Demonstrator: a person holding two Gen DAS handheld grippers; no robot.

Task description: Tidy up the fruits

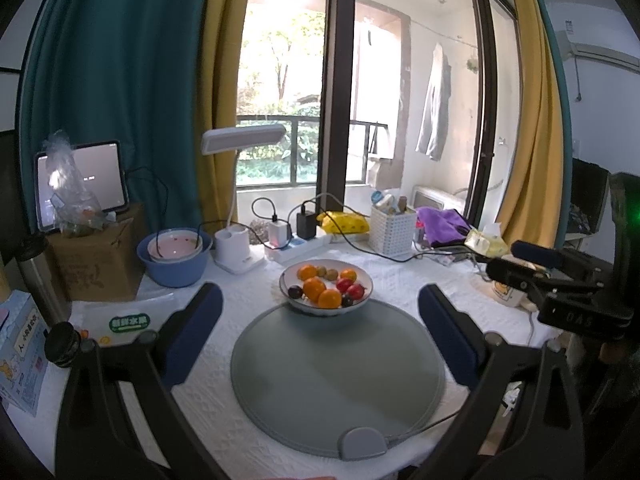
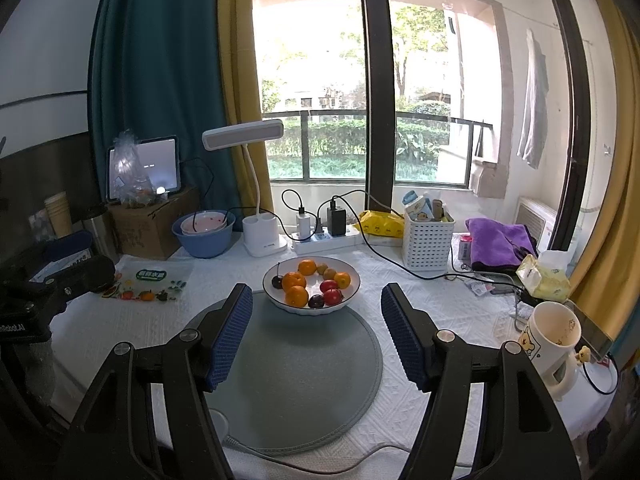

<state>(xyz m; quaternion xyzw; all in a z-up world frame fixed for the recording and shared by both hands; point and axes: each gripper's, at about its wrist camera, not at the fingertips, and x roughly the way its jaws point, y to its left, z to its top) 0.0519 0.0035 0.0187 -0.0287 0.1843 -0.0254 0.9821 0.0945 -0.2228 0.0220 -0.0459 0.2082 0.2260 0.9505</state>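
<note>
A white bowl (image 1: 362, 294) (image 2: 352, 292) sits at the far edge of a round grey mat (image 1: 336, 376) (image 2: 292, 376). It holds oranges (image 1: 314, 287) (image 2: 297, 295), red fruits (image 1: 355, 290) (image 2: 333, 297), dark plums (image 1: 295, 292) (image 2: 316, 301) and small brown-green fruits (image 1: 330, 273) (image 2: 329, 273). My left gripper (image 1: 320, 300) is open and empty, above the mat short of the bowl. My right gripper (image 2: 316, 304) is open and empty, its fingers either side of the bowl's near rim. Each gripper's body shows at the edge of the other view.
A blue basin with a pink bowl (image 1: 174, 254) (image 2: 204, 232), a lamp base (image 2: 262, 236), a power strip (image 2: 324, 240), a white basket (image 2: 426, 240), purple cloth (image 2: 500, 242), a mug (image 2: 550, 340), a fruit-print bag (image 2: 150, 286) and a cardboard box (image 1: 96, 260) ring the mat.
</note>
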